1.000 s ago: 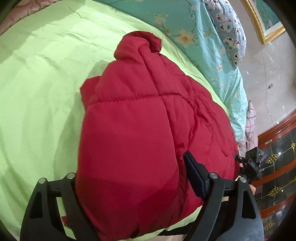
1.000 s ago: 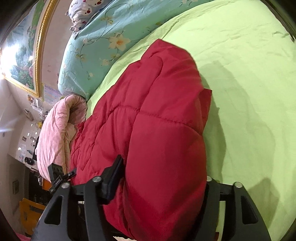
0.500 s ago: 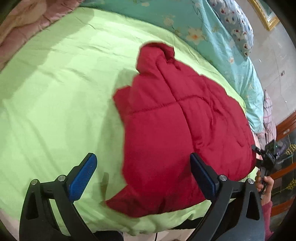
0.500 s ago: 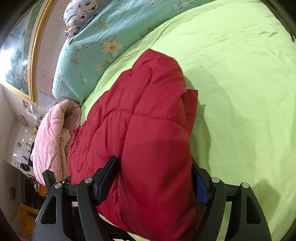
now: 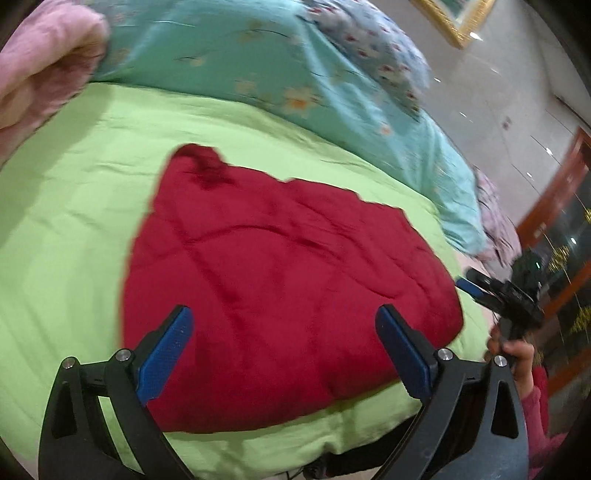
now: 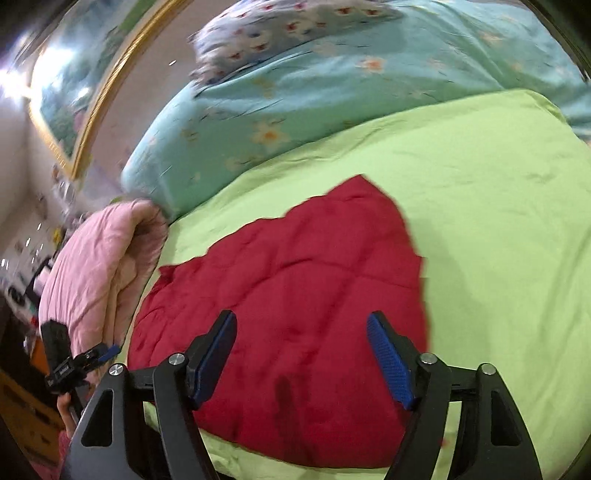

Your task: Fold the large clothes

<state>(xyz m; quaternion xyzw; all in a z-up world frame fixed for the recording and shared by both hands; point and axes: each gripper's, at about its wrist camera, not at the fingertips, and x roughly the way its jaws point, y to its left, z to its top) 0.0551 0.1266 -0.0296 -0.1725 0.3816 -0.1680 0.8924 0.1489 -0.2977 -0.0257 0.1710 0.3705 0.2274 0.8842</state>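
A red quilted jacket (image 5: 277,277) lies folded in a flat bundle on the green bedsheet (image 5: 74,221), near the bed's front edge. My left gripper (image 5: 283,310) hovers above its near edge, open, with nothing between the blue pads. In the right wrist view the jacket (image 6: 295,277) shows below my right gripper (image 6: 302,314). Its jaws are closing a little, but the pads touch nothing. Each gripper appears small at the side of the other's view: the right gripper (image 5: 498,295) held by a hand (image 5: 513,354), and the left gripper (image 6: 74,365).
A teal floral quilt (image 5: 295,81) and a patterned pillow (image 6: 295,22) lie behind the green sheet (image 6: 498,221). A rolled pink quilt (image 6: 99,266) sits against the jacket's side. A gold-framed picture (image 6: 74,92) hangs on the wall. A wooden cabinet (image 5: 554,221) stands beside the bed.
Both grippers let go of the jacket, opened and rose back from it. The jacket, bunched between the fingers before, now lies flat on the sheet.
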